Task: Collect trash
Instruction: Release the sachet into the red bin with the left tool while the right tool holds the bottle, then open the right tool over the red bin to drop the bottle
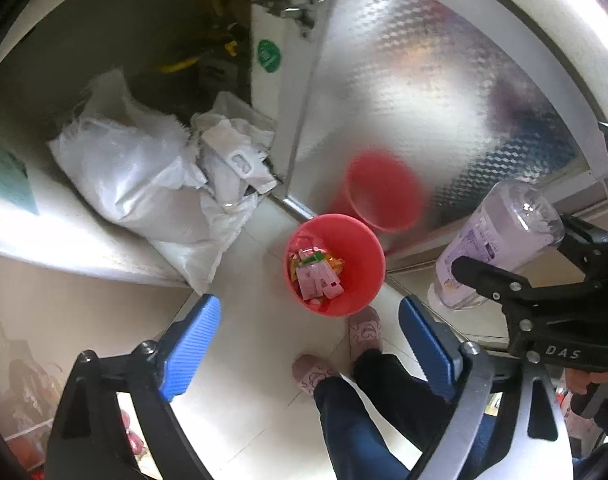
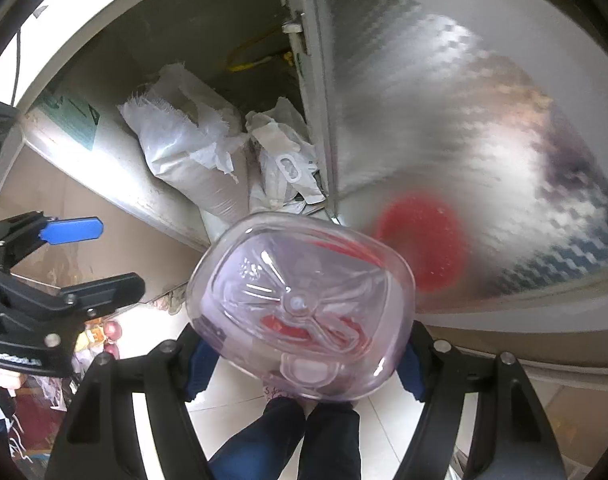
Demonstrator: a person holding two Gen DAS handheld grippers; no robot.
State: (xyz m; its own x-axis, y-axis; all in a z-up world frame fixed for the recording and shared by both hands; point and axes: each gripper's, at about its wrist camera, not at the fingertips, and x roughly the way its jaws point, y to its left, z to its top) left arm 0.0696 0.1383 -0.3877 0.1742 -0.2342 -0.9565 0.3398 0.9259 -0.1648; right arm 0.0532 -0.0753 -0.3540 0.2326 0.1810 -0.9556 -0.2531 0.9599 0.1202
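A red bin [image 1: 336, 264] stands on the floor below, with several coloured wrappers [image 1: 316, 274] inside. My left gripper [image 1: 310, 344] is open and empty, high above the floor just in front of the bin. My right gripper [image 2: 304, 356] is shut on a clear purple plastic bottle [image 2: 299, 308], whose base faces the camera and hides the bin. In the left wrist view the bottle [image 1: 500, 240] hangs to the right of the bin, held by the right gripper [image 1: 516, 292].
An open cabinet holds white sacks [image 1: 135, 176] and crumpled bags [image 1: 235, 160]. Its shiny patterned door [image 1: 424, 92] stands open behind the bin and reflects it. The person's slippered feet [image 1: 364, 330] stand next to the bin on pale floor tiles.
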